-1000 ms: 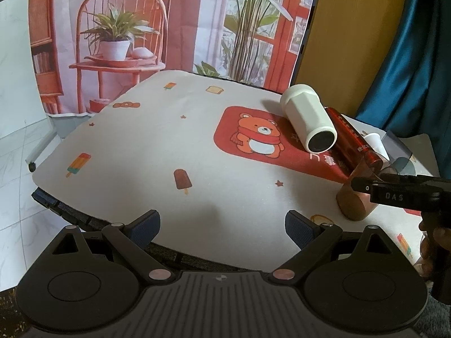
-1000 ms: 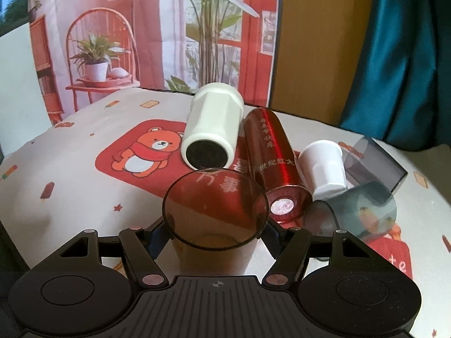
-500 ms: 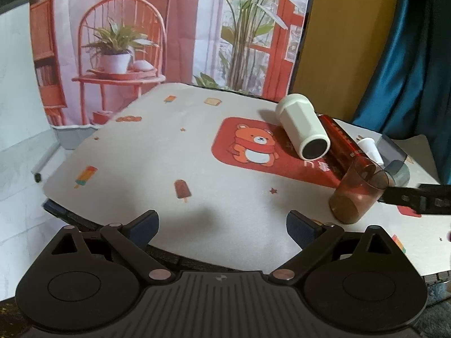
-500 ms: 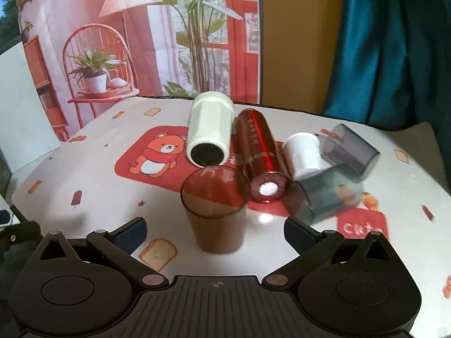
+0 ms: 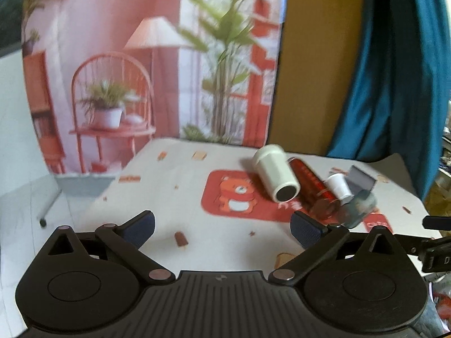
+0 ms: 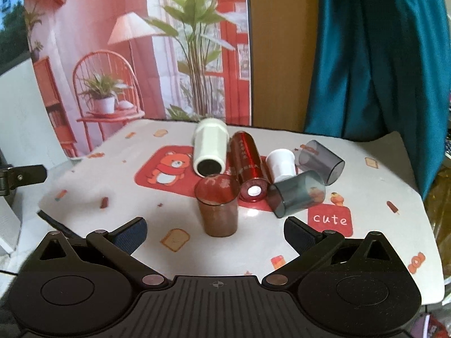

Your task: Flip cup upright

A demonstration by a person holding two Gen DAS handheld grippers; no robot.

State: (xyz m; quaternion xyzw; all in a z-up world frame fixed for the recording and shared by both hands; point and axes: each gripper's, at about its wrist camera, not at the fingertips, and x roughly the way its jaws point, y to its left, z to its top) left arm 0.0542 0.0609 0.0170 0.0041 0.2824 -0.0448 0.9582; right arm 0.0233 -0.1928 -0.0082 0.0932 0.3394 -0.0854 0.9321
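Brown translucent plastic cup (image 6: 217,207) stands upright ahead of your right gripper (image 6: 215,229), jaws wide, empty. Light, slick; grip mid-wall.

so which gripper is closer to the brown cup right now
Right. The right gripper sits open just in front of the upright brown cup; the left gripper is open too, off to the cup's left, farther back.

You are looking at a translucent reddish-brown plastic cup (image 6: 217,207) standing upright on its base, mouth opening upward. It is sitting free on the patterned tablecloth, its rim overlapping the red bear patch in view.
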